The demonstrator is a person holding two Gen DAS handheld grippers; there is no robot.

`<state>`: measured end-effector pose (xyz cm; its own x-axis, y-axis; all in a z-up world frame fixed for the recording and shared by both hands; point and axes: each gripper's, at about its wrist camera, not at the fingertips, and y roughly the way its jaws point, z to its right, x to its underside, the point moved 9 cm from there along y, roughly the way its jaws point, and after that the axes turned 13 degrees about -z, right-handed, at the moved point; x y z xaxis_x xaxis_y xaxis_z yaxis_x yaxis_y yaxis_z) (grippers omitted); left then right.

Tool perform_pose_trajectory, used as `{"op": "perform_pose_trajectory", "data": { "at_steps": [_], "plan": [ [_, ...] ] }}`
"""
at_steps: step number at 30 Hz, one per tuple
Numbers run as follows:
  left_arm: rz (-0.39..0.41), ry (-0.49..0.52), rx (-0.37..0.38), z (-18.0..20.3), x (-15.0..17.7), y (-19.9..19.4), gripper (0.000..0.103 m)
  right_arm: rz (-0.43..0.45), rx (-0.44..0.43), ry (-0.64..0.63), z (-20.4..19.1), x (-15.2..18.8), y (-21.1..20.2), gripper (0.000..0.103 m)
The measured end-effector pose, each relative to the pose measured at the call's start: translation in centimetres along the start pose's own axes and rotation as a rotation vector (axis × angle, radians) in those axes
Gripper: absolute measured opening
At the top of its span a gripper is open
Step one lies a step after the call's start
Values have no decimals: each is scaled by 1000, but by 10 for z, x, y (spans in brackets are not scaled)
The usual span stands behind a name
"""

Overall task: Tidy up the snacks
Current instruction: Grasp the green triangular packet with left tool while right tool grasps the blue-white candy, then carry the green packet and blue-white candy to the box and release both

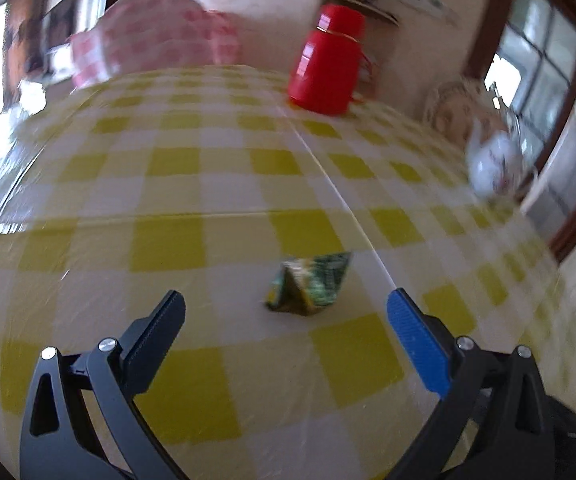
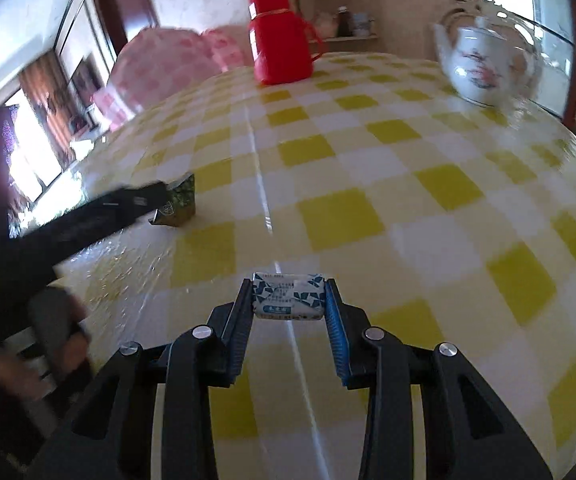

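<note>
The right gripper (image 2: 289,294) is pinching a small white snack packet (image 2: 289,295) printed with blue leaf shapes, low in the frame's centre. The left gripper (image 1: 286,308) is standing wide open – a crumpled green-and-yellow snack packet (image 1: 307,285) is lying on the yellow-checked tablecloth (image 1: 192,240) between its fingers, untouched

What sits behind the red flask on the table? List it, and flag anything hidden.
Behind the red flask stands a corner shelf with small jars, beside a pink checked cover. The flask hides part of the shelf and the wall behind it.
</note>
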<state>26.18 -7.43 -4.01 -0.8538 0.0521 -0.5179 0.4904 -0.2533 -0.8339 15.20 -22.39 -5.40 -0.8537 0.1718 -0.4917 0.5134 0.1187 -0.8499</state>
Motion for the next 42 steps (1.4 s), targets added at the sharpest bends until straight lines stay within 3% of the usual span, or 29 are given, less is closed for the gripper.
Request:
{"op": "perform_pose_trajectory", "data": {
  "at_steps": [4, 9, 14, 16, 20, 26, 34, 42],
  "plan": [
    [-91, 49, -34, 12, -6, 29, 101, 24, -34, 58, 19, 15, -21, 35],
    [-115, 83, -71, 15, -14, 43, 101, 14, -26, 58, 21, 16, -21, 35],
    [-127, 120, -81, 23, -12, 48, 68, 16, -21, 50, 20, 16, -20, 35],
    [-123, 144, -80, 27, -11, 46, 41, 16, -19, 52, 20, 17, -20, 35],
    [-109, 190, -56, 39, -5, 41, 38, 12, -11, 48, 19, 17, -18, 35],
    [-43, 246, -88, 52, 2, 25, 37, 30, -1, 34, 17, 15, -20, 35],
    [-6, 214, -105, 54, 21, 0, 37, 41, 15, 83, 32, 13, -19, 35],
    [34, 215, -108, 64, 63, -41, 37, 58, 10, 123, 40, 13, -22, 35]
  ]
}}
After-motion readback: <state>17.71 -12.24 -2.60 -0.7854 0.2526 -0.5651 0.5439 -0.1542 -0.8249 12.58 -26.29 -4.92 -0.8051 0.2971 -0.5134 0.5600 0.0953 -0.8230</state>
